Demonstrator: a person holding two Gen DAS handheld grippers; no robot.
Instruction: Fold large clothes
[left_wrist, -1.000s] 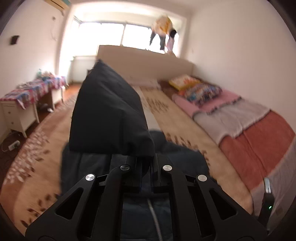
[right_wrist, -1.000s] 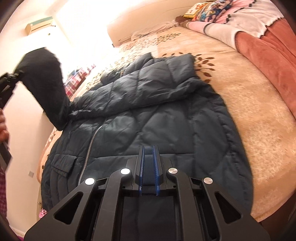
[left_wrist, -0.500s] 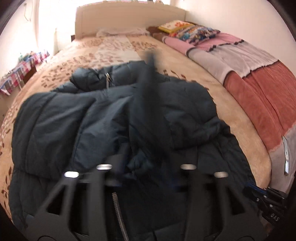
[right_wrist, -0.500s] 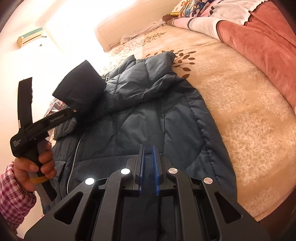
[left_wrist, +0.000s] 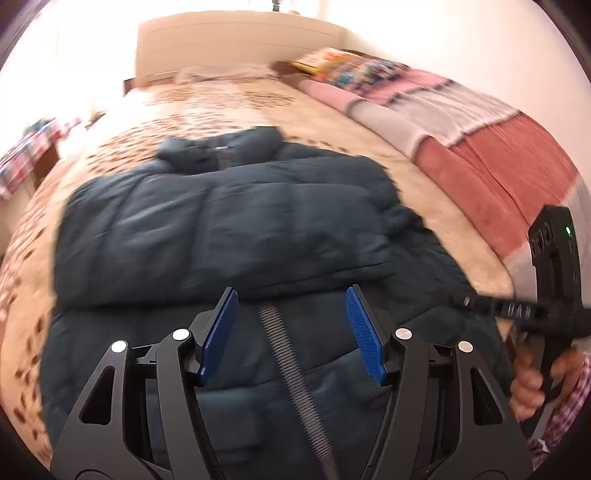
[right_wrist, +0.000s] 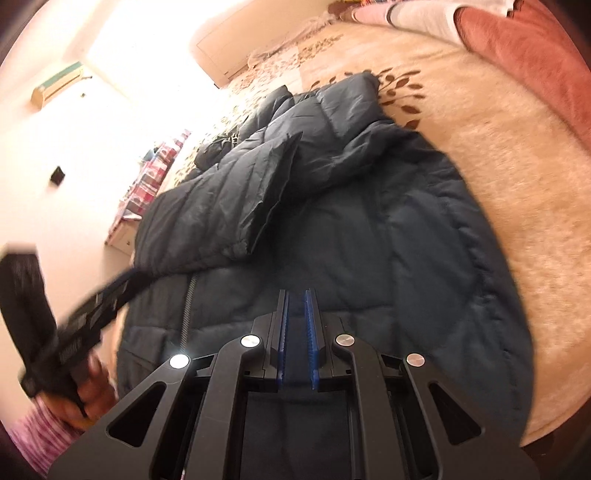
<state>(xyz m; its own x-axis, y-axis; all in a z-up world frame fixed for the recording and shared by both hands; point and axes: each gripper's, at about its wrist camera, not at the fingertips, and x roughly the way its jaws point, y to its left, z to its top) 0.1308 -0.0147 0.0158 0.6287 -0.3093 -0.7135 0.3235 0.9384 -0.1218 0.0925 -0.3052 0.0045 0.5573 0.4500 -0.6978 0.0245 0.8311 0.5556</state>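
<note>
Dark padded jacket (left_wrist: 229, 229) spread front-up across the bed (left_wrist: 332, 122), zipper (left_wrist: 291, 354) running down the middle. Both sleeves (right_wrist: 229, 206) folded in over the chest — first folds apparently done. Left claw (left_wrist: 291, 328) wide apart, empty, hovering above the zipper. Right claw (right_wrist: 297, 332) nearly clenched, pinching the hem fabric, apparently. Left to do, likely: folding the body up, hem toward collar.
</note>
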